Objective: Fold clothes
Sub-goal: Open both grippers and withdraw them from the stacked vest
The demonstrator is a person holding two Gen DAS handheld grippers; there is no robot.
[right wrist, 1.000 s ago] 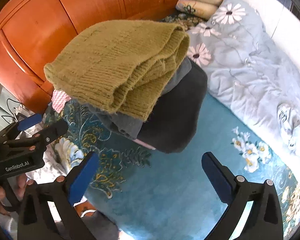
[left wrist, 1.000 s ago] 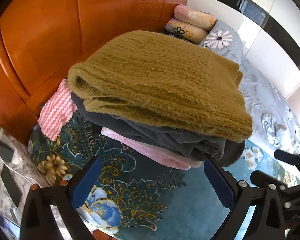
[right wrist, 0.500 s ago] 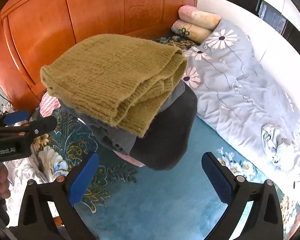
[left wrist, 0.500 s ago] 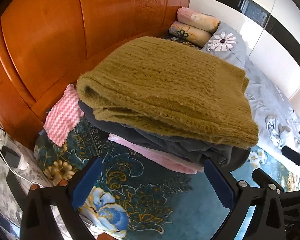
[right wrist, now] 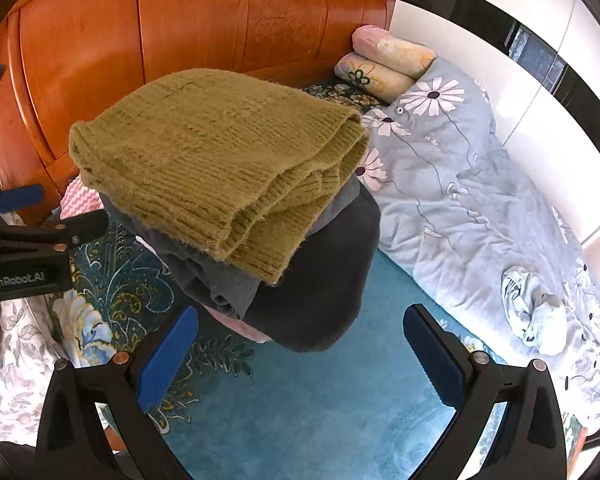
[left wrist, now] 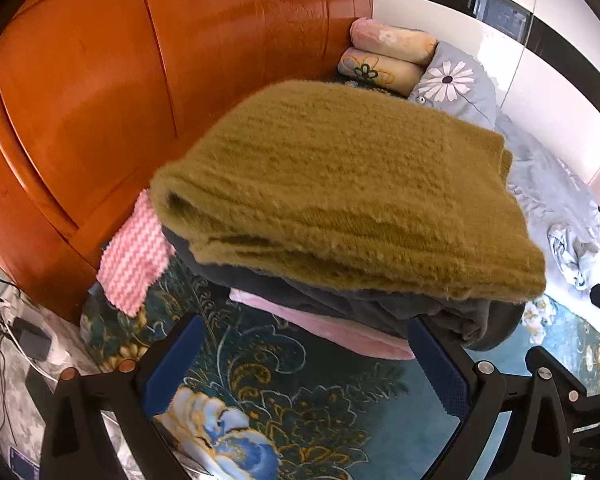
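A: Where is the folded clothing?

B: An olive knit sweater [left wrist: 340, 200] lies folded on top of a stack [right wrist: 260, 248] on the bed's teal floral cover [right wrist: 320, 400], close to the orange wooden headboard [left wrist: 160, 60]. Under the sweater sit dark grey garments [right wrist: 320, 280], and a pink garment [left wrist: 332, 332] lies at the bottom, its edge peeping out toward the cameras. A pink-and-white zigzag cloth [left wrist: 134, 264] shows just beside the stack on the headboard side.

A: And the tongs?

B: The left gripper [left wrist: 304, 372] has its blue-padded jaws spread wide, with nothing between them; it hangs over the floral cover in front of the stack, its right finger close to the dark garments, though whether they touch cannot be told. The right gripper [right wrist: 300, 356] is likewise spread wide and empty, set before the stack's dark corner. In the right wrist view the left gripper shows from the side, near the stack's left edge.

A: What lies beyond?

B: A grey daisy-print quilt [right wrist: 460, 200] covers the far side of the bed, two rolled floral pillows [right wrist: 384, 60] rest against the headboard, and a crumpled pale cloth [right wrist: 536, 312] lies on the quilt
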